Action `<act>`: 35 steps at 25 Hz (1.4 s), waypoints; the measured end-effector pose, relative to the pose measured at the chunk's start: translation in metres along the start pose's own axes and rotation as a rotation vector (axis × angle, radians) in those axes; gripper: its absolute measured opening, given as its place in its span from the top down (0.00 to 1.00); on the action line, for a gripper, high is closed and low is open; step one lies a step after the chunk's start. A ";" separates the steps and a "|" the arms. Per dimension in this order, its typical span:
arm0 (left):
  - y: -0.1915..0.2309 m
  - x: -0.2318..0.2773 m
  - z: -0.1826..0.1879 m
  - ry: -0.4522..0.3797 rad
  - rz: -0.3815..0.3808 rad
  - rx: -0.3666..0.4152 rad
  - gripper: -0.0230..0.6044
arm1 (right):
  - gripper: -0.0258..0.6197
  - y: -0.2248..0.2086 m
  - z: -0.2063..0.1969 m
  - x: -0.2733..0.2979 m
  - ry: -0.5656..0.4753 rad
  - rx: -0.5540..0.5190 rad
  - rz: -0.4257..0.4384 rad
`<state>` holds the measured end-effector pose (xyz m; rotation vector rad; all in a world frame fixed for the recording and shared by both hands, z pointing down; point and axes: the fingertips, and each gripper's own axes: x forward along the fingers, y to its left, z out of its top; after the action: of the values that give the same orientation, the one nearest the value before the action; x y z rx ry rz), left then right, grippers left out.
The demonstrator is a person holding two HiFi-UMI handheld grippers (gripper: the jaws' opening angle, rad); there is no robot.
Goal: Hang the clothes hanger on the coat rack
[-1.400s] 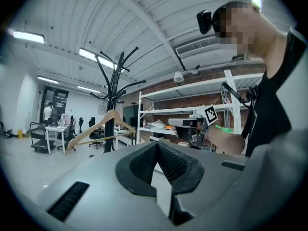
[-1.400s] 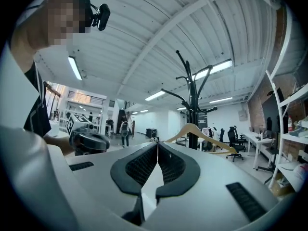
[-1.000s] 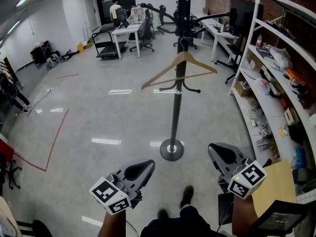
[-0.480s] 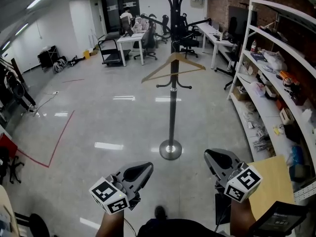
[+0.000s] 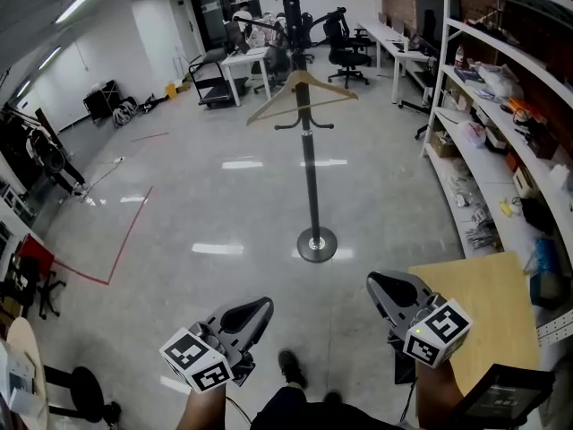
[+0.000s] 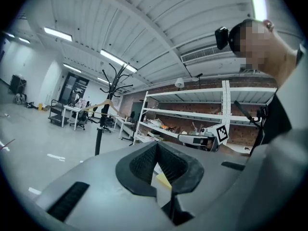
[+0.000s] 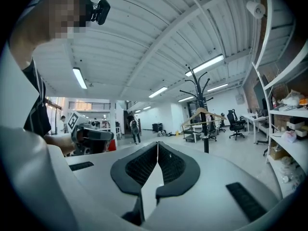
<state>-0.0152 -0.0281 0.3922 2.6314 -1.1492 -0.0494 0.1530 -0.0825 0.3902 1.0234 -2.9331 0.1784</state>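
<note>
Hanger (image 5: 302,92) on coat rack (image 5: 310,177) | base (image 5: 316,244): head view only | left tongs (image 6: 156,146), right tongs (image 7: 157,145) clenched

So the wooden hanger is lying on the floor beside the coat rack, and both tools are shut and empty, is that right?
Not quite. The wooden hanger is not lying down: it hangs on the coat rack, as the head view shows. The rest holds: the left tool and the right tool are both shut and empty.

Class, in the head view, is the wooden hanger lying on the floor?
No, the wooden hanger hangs on the coat rack, well above the floor.
</note>
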 end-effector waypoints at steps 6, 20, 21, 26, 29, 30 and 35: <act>-0.033 -0.028 -0.010 0.027 0.029 0.013 0.97 | 0.95 0.029 -0.004 -0.024 -0.012 0.017 0.019; -0.075 -0.154 -0.046 0.010 0.032 -0.010 0.97 | 0.95 0.156 -0.010 -0.061 0.003 -0.006 -0.027; -0.076 -0.167 -0.052 0.018 0.033 -0.021 0.97 | 0.95 0.169 -0.013 -0.064 0.008 -0.006 -0.030; -0.090 -0.222 -0.083 0.042 0.014 -0.067 0.97 | 0.95 0.222 -0.030 -0.078 0.038 0.002 -0.066; -0.101 -0.250 -0.092 0.047 -0.014 -0.091 0.97 | 0.95 0.257 -0.025 -0.094 0.026 -0.045 -0.090; -0.106 -0.255 -0.095 0.055 -0.027 -0.086 0.97 | 0.95 0.266 -0.026 -0.102 0.022 -0.046 -0.107; -0.147 -0.279 -0.093 0.059 -0.114 -0.056 0.97 | 0.95 0.306 -0.038 -0.138 0.023 -0.021 -0.160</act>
<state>-0.0885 0.2914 0.4229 2.6277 -0.9648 -0.0257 0.0711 0.2451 0.3887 1.2366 -2.8097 0.1538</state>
